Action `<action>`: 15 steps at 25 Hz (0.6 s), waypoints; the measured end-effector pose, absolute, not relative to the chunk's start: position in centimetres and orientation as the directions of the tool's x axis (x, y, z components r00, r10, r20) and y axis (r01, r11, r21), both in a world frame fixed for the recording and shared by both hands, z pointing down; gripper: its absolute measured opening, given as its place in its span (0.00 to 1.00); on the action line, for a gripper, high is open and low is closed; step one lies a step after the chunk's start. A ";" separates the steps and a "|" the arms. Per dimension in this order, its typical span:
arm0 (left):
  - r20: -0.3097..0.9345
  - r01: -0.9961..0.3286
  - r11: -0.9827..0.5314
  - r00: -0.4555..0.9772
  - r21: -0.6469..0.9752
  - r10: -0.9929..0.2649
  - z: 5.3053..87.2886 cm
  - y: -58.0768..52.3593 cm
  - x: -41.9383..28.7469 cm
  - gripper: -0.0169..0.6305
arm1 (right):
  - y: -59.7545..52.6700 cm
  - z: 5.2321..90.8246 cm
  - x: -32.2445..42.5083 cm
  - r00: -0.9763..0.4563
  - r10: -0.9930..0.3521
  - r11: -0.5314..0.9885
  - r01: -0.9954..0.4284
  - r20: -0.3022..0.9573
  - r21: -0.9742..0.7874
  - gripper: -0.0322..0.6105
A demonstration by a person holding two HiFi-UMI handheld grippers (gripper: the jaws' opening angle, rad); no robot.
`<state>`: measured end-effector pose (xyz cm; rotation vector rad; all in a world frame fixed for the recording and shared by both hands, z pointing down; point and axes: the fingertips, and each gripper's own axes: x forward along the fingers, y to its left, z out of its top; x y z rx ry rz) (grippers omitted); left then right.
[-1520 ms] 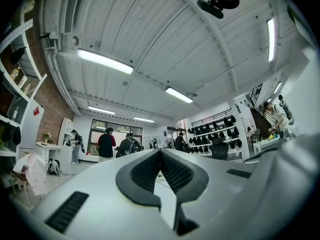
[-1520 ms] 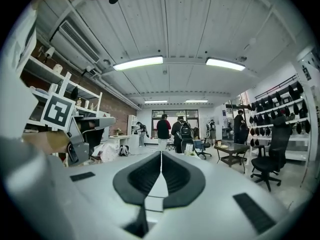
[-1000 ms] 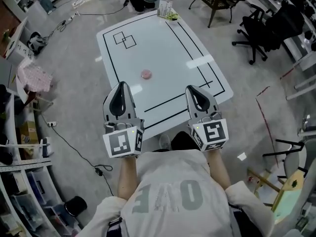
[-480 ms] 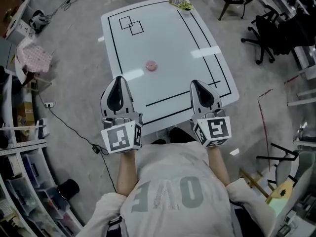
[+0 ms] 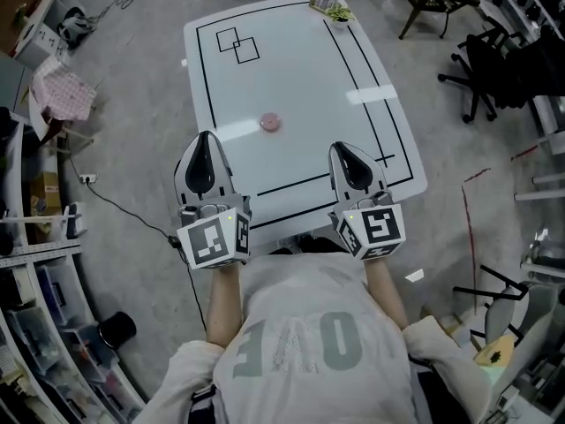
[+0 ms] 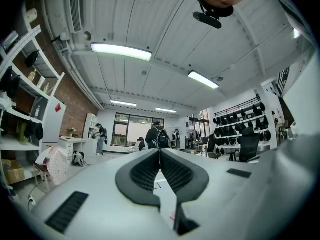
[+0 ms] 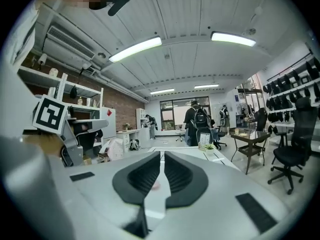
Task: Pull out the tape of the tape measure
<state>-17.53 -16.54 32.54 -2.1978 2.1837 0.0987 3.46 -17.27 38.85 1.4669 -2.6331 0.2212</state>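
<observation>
A small round pink tape measure lies near the middle of the white table. My left gripper is shut and empty, held over the table's near left edge, well short of the tape measure. My right gripper is shut and empty too, over the near right part of the table. In the left gripper view the jaws of the left gripper meet at the tips. In the right gripper view the right gripper has its jaws together, and a pink blur of the tape measure shows low between them.
Black lines and two overlapping squares mark the tabletop. A small plant and a card stand at the far right corner. Office chairs are to the right, shelves and cables to the left. People stand far off in the room.
The head view has shifted, so the table sits a little lower and nearer. Both grippers stay shut and have drawn slightly up and inward in the picture. The tape measure has not moved on the table.
</observation>
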 end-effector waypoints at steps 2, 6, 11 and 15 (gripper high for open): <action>-0.064 -1.000 -0.009 0.007 0.019 -0.998 32.8 -16.9 -17.4 0.07 | -17.9 39.2 2.8 -0.552 -0.810 0.556 -0.830 0.197 -0.038 0.11; -0.051 -1.000 -0.019 0.018 0.014 -0.999 33.1 -17.5 -17.1 0.07 | -19.5 40.1 0.8 -0.632 -0.731 0.647 -0.762 0.256 -0.033 0.36; -0.013 -1.000 0.012 -0.012 0.027 -1.000 34.3 -18.3 -17.6 0.07 | -22.5 41.6 -2.7 -0.701 -0.636 0.745 -0.667 0.322 0.019 0.46; 0.030 -0.999 0.037 -0.036 0.031 -0.999 35.9 -19.0 -18.2 0.07 | -24.6 44.6 -5.7 -0.747 -0.532 0.818 -0.575 0.398 0.014 0.48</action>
